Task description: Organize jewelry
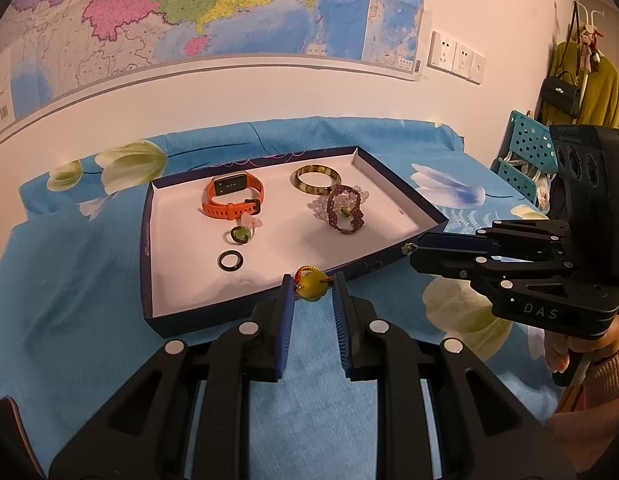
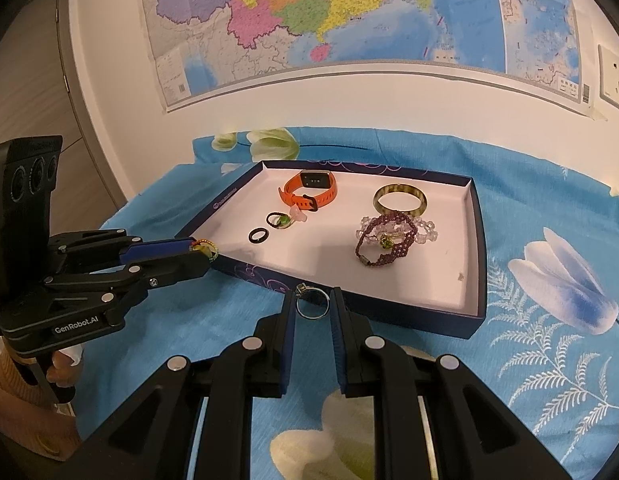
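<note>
Jewelry is mostly gathered already, as I read it: the shallow navy tray on the blue floral cloth holds six pieces, and two more ride in my grippers just outside its near wall.

Going by size, the orange smartwatch lies at about 11 o'clock on the white tray floor, the amber bangle at 1 o'clock, and in front of the bangle a dark purple beaded bracelet rests on a clear bead bracelet, touching it. Below the watch sits a ring with a green stone, then a plain black ring at 8 o'clock.

My left gripper pinches a yellow-green bead charm with orange beading, hovering at the tray's near edge. My right gripper is closed on a thin silver ring, also just short of the near wall. I judge what remains is to carry both over the wall and set them down in the open floor at 5 o'clock.

The left wrist view shows the charm's rounded body clearly; from the right wrist it is only a small beaded loop at the fingertips. The silver ring reads plainly only in the right wrist view; from the left I catch just a tiny glint at the right gripper's tip.
</note>
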`<state>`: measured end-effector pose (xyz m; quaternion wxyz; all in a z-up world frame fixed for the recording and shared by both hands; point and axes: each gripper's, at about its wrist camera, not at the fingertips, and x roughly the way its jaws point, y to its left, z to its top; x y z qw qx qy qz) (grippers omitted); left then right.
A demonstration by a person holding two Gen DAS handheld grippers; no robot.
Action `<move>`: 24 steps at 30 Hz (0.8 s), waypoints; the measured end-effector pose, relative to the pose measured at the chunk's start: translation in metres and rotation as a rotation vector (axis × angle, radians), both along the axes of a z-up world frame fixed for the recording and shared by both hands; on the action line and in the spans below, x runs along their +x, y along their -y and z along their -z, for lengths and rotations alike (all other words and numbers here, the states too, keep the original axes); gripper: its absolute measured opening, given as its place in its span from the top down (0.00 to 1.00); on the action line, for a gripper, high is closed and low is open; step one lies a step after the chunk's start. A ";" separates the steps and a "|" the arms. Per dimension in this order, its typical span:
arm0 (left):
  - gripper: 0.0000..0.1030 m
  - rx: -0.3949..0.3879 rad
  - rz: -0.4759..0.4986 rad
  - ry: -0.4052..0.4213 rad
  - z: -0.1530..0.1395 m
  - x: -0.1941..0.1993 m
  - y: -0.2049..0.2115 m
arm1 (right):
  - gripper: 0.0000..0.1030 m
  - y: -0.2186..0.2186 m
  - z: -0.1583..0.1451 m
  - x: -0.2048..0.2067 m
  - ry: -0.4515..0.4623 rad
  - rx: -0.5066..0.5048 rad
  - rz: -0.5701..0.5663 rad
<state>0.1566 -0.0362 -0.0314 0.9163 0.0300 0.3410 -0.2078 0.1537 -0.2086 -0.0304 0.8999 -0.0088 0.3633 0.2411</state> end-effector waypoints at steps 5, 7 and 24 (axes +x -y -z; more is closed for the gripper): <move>0.81 -0.002 -0.005 0.004 -0.001 0.002 -0.001 | 0.85 0.000 -0.001 0.004 0.005 -0.001 0.001; 0.81 -0.002 -0.007 0.005 -0.002 0.003 -0.001 | 0.85 0.001 -0.002 0.004 0.007 0.001 0.002; 0.81 -0.005 -0.026 0.019 -0.007 0.014 -0.004 | 0.85 0.000 -0.006 0.015 0.018 -0.012 -0.001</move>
